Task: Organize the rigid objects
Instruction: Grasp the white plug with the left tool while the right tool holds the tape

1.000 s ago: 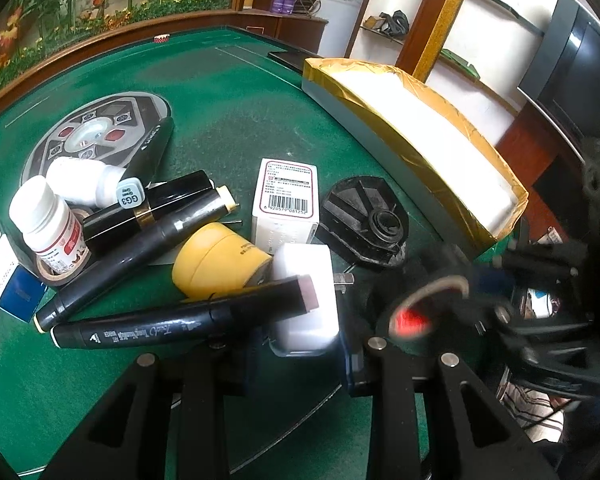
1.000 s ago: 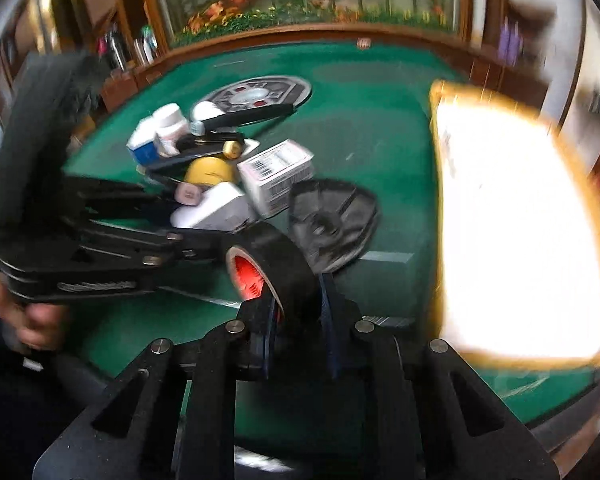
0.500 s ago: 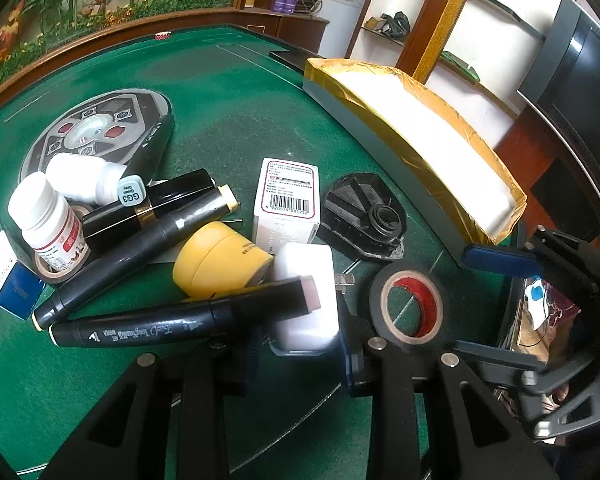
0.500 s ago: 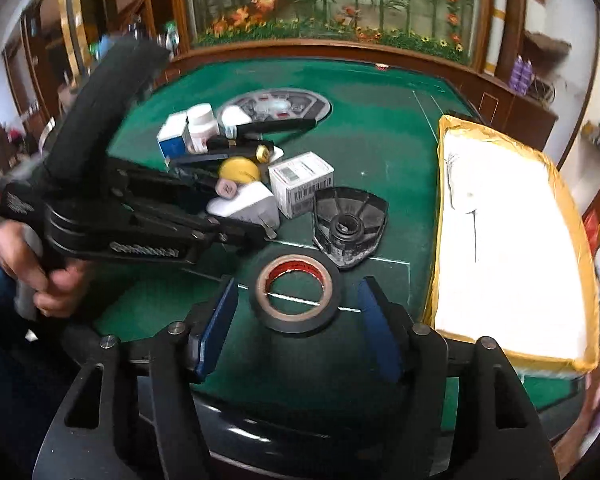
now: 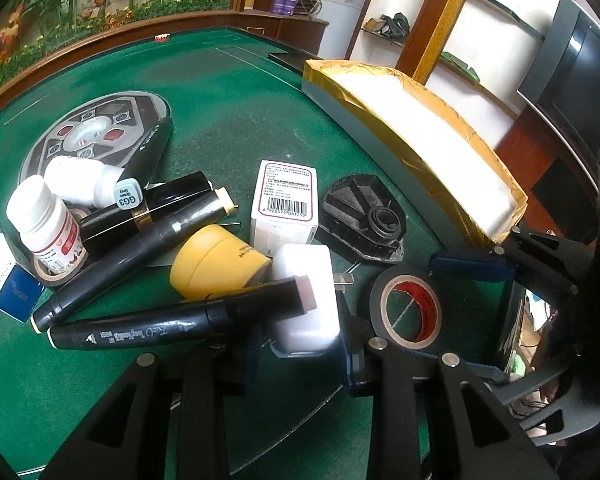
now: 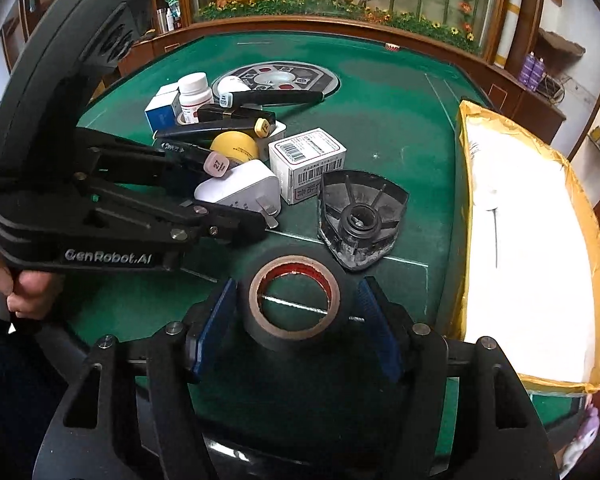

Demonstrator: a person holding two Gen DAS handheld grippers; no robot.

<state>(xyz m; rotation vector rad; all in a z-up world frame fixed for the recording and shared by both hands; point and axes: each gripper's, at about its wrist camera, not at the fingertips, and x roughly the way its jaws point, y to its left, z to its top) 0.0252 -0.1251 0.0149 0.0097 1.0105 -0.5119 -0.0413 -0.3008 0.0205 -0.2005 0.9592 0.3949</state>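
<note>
A black tape roll with a red inner core lies flat on the green felt table. My right gripper stands open around it, and its blue pads stay clear of the roll on both sides. In the left wrist view the tape roll lies right of my left gripper. That gripper is shut on a white plug charger. A black marker rests across the charger. In the right wrist view a hand holds the left gripper at the charger.
An open box with yellow-taped edges fills the right side. A black ribbed plastic part, a white barcode box, a yellow jar, markers, two white bottles and a round disc crowd the middle.
My right gripper has opened and let go of the tape roll. The roll stood upright in its jaws and now lies flat on the felt. The left gripper has not moved.
</note>
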